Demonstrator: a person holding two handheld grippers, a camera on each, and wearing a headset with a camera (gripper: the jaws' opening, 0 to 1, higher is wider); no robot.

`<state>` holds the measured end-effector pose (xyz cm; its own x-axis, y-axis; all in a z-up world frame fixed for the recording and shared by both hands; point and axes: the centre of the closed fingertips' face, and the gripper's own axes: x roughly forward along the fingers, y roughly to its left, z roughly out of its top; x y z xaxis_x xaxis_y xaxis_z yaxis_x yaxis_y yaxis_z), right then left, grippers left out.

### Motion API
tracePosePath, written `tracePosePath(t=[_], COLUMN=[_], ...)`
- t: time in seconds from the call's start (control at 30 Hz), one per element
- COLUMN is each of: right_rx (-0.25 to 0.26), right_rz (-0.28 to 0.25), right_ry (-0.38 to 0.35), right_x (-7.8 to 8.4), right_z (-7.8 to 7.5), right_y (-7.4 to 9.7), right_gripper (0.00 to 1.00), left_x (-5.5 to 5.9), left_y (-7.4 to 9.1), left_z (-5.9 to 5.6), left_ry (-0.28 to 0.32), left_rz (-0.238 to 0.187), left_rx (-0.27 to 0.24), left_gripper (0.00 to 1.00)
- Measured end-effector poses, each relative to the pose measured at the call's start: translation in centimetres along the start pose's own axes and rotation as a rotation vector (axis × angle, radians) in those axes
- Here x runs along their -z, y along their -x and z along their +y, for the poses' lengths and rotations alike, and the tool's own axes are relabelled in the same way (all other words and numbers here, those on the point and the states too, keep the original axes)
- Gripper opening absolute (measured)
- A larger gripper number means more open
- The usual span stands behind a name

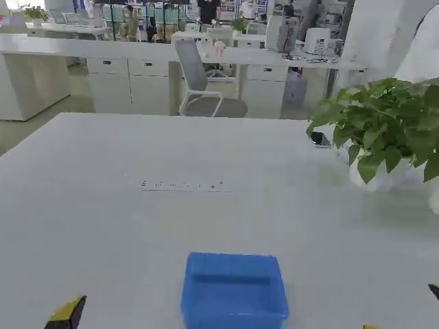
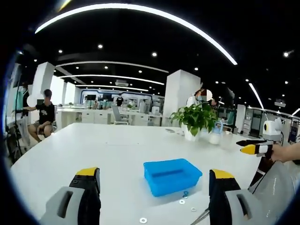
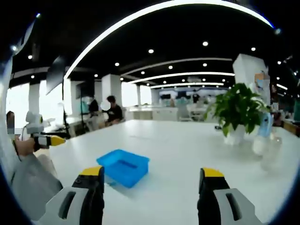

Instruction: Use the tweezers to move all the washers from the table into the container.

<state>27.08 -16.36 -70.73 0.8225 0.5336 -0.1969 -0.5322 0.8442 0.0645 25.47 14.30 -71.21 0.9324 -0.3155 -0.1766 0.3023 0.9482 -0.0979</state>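
The container is blue plastic, smooth with a dull sheen. The table is white and smooth, matt to faintly satin. The washers look like bright metal. The left gripper has jaws of grey matt plastic with yellow tips. The plant has glossy leaves — its pot is smooth and white.

Right claw wide apart over white table, blue container near its left jaw

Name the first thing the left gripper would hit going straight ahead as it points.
Likely the blue container, centred between the open jaws of the left gripper. Washers lie nearer on the table, probably below that line; height is hard to judge.
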Motion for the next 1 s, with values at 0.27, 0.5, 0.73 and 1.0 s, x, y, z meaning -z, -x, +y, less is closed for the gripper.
tracePosePath(t=[0.27,0.5,0.73,1.0], right_rx=[-0.007,-0.011,-0.013,-0.015], right_rz=[0.014,0.034,0.039,0.055], right_ry=[0.003,0.014,0.024,0.042], right_x=[0.25,0.62,0.7,0.93], right_z=[0.24,0.42,0.49,0.54], right_y=[-0.14,-0.27,-0.26,-0.22], right_gripper=[0.79,0.78,0.78,0.76], left_x=[-0.3,0.14,0.09,0.41], left_y=[0.07,0.06,0.07,0.01], left_z=[-0.31,-0.13,-0.37,-0.41], left_ry=[0.007,0.007,0.002,-0.004], left_rz=[-0.013,0.008,0.011,0.026], left_rx=[0.007,0.002,0.007,0.011], left_gripper=[0.94,0.93,0.93,0.92])
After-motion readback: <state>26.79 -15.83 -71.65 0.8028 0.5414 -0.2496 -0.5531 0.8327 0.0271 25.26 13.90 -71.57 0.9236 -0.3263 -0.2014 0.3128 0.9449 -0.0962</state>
